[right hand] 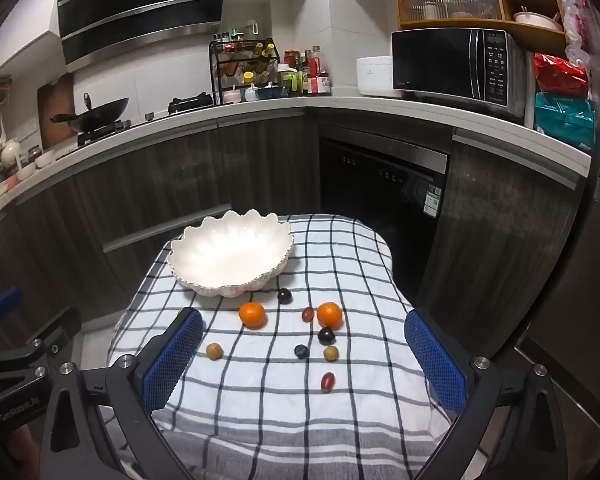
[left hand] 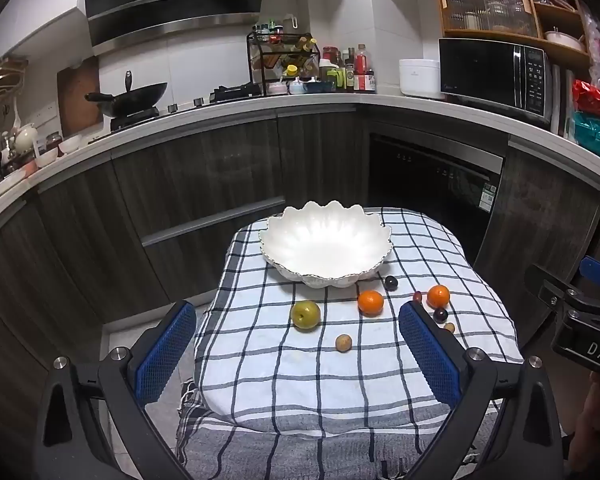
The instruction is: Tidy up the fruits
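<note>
- left gripper (left hand: 296, 350) has its jaws spread wide with nothing in them; same deal for the right gripper (right hand: 304, 356)
- white scalloped bowl (right hand: 204, 248) sits empty on the checked cloth (right hand: 360, 264), at 11 o'clock in the right wrist view
- fruit's all loose on the cloth at 6 o'clock of the bowl: green apple (left hand: 306, 315), two oranges (right hand: 252, 314) (right hand: 329, 315), dark plums (right hand: 285, 295) (right hand: 326, 335), a red grape tomato (right hand: 327, 381), a blueberry (right hand: 301, 351), two small brown longans (right hand: 214, 351) (right hand: 331, 353)

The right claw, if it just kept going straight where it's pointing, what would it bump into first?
Probably the checked cloth near the small red fruit. The right claw is wide open and tilted downward, holding nothing. Depth is hard to judge, so it might touch the fruit first.
</note>
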Available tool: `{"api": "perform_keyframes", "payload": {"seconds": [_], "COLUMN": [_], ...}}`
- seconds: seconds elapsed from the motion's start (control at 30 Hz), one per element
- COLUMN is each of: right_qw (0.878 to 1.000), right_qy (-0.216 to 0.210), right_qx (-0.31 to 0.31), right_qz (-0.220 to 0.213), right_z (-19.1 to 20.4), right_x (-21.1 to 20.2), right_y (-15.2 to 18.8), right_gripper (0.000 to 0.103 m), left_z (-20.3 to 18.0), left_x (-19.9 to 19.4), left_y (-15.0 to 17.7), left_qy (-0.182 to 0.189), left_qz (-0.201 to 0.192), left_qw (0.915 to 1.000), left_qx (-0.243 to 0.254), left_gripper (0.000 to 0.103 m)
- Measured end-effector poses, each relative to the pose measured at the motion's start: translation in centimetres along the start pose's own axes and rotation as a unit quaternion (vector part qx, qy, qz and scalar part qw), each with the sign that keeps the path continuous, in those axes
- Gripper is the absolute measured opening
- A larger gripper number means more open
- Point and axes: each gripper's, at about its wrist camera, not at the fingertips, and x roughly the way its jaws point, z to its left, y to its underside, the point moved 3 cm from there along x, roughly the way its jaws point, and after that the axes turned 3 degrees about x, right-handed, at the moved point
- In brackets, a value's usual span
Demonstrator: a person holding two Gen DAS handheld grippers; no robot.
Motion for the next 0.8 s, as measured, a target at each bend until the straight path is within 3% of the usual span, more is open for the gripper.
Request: {"api": "perform_keyframes", "payload": {"seconds": [0.03,0.13,0.8], "right_qw": [1.0,1.0,1.0], "right_qy": [0.0,0.0,0.001], "right_qx": [-0.003,-0.003,-0.003], "right_qz": [-0.007,-0.006,-0.007], "right_z": [0.04,0.03,0.36], "right_x": [-0.07,-0.08,-0.36], "right_y": [-0.01,0.02,-0.24], "right_gripper": [0.102,0.102,0.102], "left_z": [0.17,0.23,0.0], "left_x": [0.58,-0.04,0.07], "left_y": [0.0,0.24,0.07], "left_qy": [0.003,-0.001,-0.002], "left_qz": [0.012,-0.007,0.001], "left_qw": [0.9999,1.0,1.0], "left_qx": [-0.002,0.001,0.004], "left_gripper": [0.103,0.103,0.103]}}
